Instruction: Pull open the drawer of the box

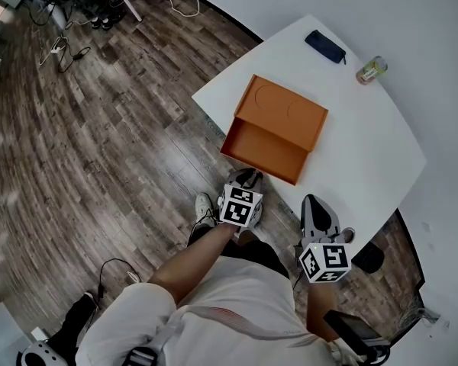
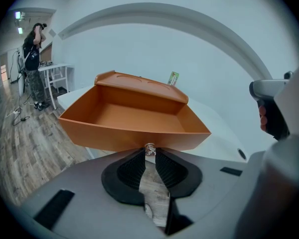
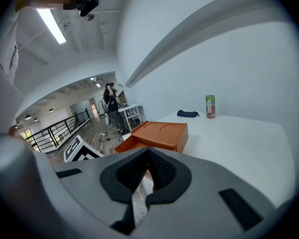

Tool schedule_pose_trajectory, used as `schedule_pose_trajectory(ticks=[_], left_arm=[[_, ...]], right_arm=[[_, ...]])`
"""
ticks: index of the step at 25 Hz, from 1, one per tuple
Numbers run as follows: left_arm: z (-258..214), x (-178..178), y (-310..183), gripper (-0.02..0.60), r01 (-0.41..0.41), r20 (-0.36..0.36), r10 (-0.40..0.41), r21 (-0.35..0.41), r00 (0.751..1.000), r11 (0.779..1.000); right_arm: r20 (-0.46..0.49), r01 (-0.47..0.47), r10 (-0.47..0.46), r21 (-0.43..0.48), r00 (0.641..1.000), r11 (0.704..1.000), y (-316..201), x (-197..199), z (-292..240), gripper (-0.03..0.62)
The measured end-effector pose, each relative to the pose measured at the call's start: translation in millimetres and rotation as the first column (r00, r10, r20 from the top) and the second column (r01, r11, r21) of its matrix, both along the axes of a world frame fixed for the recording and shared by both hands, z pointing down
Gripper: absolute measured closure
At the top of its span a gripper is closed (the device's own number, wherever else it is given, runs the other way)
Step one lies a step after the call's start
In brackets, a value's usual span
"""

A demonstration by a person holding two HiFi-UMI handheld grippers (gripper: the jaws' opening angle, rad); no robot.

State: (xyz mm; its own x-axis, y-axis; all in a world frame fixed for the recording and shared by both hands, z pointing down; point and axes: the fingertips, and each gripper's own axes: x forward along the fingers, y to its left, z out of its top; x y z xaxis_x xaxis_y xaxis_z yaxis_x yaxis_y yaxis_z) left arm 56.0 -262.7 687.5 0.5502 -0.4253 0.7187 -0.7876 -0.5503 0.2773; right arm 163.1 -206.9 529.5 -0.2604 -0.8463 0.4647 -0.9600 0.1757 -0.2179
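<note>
A brown wood floor (image 1: 99,151) fills the left of the head view. A white tabletop (image 1: 366,151) sits at the upper right.

The left tool (image 2: 149,153) is low in the middle of its own view. Its jaws are nearly together and pinch a tiny shiny knob (image 2: 149,147). The knob sits on the front wall of the orange drawer (image 2: 134,116). It is the only small thing to grab there, so I think that is why the tool holds it with just the tips.

The drawer is pulled out of the orange box (image 1: 286,113) and sticks out past the tabletop edge, over the floor. It is empty inside. The box lies near the tabletop's left edge in the middle of the head view. Its drawer points toward the person, so a pull goes straight back. The job looks done, or nearly done.

The right tool (image 3: 148,153) is closed tight with nothing in it. It waits at the lower right of the head view, apart from the box, so it is out of the way.

Far back, at the top of the head view, lie a dark pouch (image 1: 325,46) and a small can (image 1: 372,70).
</note>
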Motion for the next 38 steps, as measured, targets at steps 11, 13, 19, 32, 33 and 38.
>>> schedule_pose_trajectory(ticks=[11, 13, 19, 32, 33, 38], left_arm=[[-1.4, -7.3, 12.5, 0.506, 0.023, 0.000, -0.023, 0.002, 1.000, 1.000], [-1.9, -6.6, 12.7, 0.506, 0.020, -0.001, -0.020, -0.002, 1.000, 1.000], [-9.6, -2.8, 14.9, 0.472, -0.022, -0.065, 0.023, 0.013, 0.998, 1.000], [-134.2, -65.4, -23.3, 0.571, 0.072, -0.220, -0.008, 0.283, 0.976, 0.956], [-149.2, -68.8, -27.3, 0.571, 0.086, -0.235, -0.011, 0.312, 0.972, 0.946], [-228.1, -89.3, -32.4, 0.571, 0.130, -0.303, 0.014, 0.450, 0.953, 0.884]], right_arm=[[0.007, 0.010, -0.010, 0.005, 1.000, 1.000, 2.9, -5.2, -2.2, 0.591], [0.006, 0.008, -0.008, 0.004, 1.000, 1.000, 3.2, -4.7, -3.1, 0.591], [0.006, 0.003, -0.003, 0.005, 1.000, 1.000, 5.3, -5.2, -2.9, 0.591], [0.051, 0.033, -0.036, 0.075, 0.998, 0.997, -17.4, -10.4, -21.6, 0.591], [0.053, 0.037, -0.042, 0.083, 0.998, 0.996, -19.0, -11.7, -24.9, 0.591], [0.050, 0.025, -0.032, 0.133, 0.998, 0.991, -20.3, -22.5, -49.5, 0.591]])
